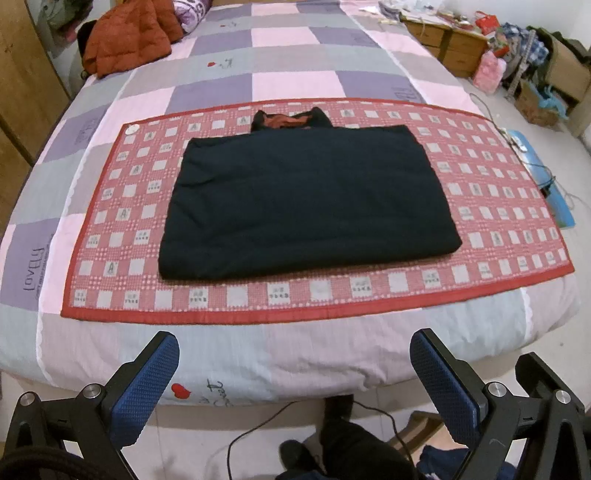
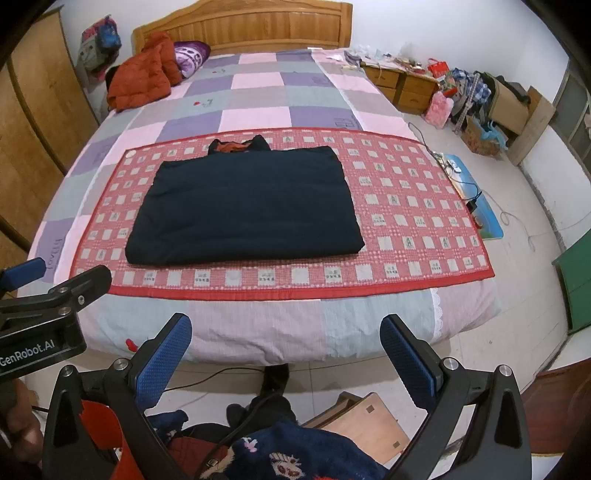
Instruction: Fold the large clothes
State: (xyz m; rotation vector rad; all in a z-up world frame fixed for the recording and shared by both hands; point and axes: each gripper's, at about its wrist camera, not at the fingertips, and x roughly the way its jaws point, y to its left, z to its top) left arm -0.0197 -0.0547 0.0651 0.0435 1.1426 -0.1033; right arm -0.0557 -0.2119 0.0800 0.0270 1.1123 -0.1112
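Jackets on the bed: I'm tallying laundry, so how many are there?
2: a dark folded jacket on the red checked mat, and an orange jacket crumpled near the headboard. Others may be hidden.

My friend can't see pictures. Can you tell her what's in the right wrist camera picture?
A dark navy garment, folded into a neat rectangle, lies on a red checked mat on a patchwork bed. The open right gripper hangs empty before the bed's foot, the left gripper beside it. An orange jacket sits near the wooden headboard.
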